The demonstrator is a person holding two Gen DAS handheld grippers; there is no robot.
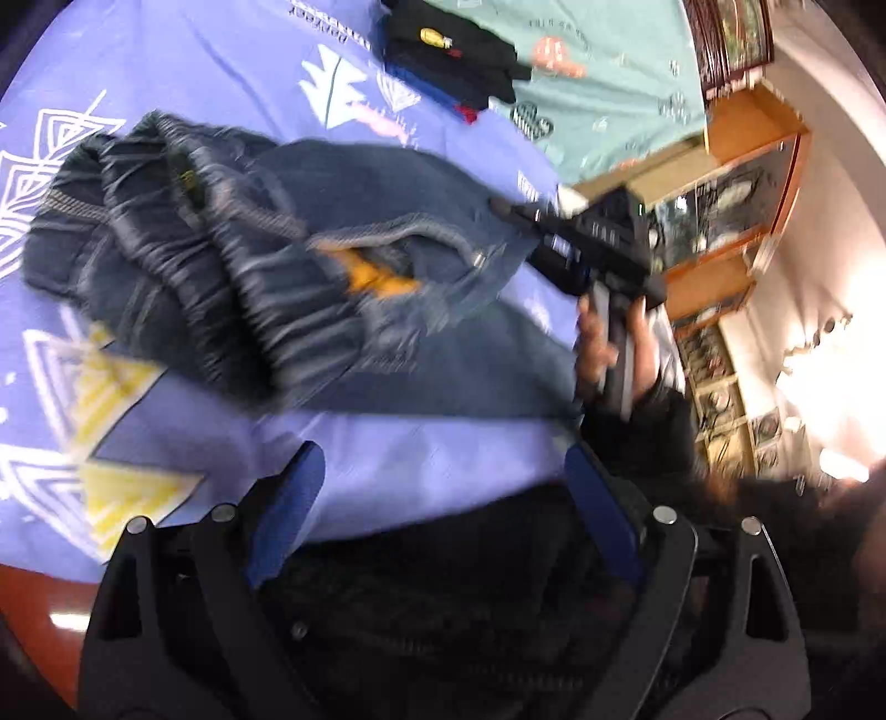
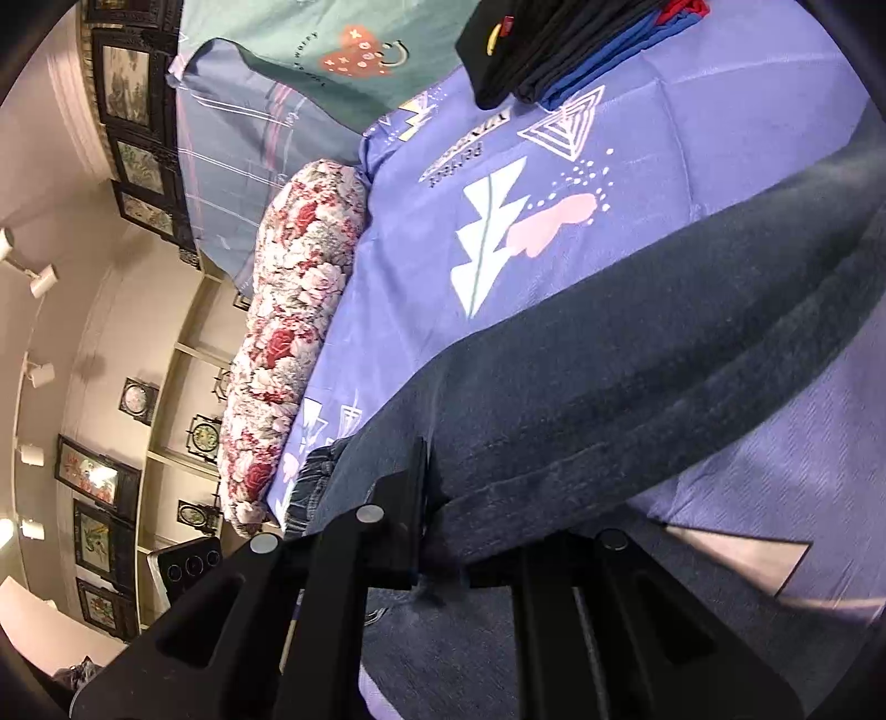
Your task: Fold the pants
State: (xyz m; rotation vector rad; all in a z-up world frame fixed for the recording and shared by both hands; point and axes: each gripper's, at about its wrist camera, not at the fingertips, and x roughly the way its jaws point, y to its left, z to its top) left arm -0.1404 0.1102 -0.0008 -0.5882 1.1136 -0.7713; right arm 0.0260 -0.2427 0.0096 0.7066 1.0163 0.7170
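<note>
Meanwhile — pants (image 2: 609, 354) between right gripper (image 2: 443, 531) jaws

Right gripper (image 2: 443, 531) clamped on a fold of dark blue denim pants (image 2: 637, 360), which stretch across the purple patterned bedsheet (image 2: 720, 166). Floral bolster pillow (image 2: 293, 332) along the bed's edge. Folded dark garments (image 2: 559, 50) near far corner.

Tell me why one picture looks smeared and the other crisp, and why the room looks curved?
Left wrist view: the dark blue denim pants on the purple patterned bedsheet are streaked with motion blur, and lamp glare whites out the right edge. Right wrist view: sharp and evenly lit, down to the floral bolster pillow. Both views: the fisheye lens bends the walls and darkens the corners.
</note>
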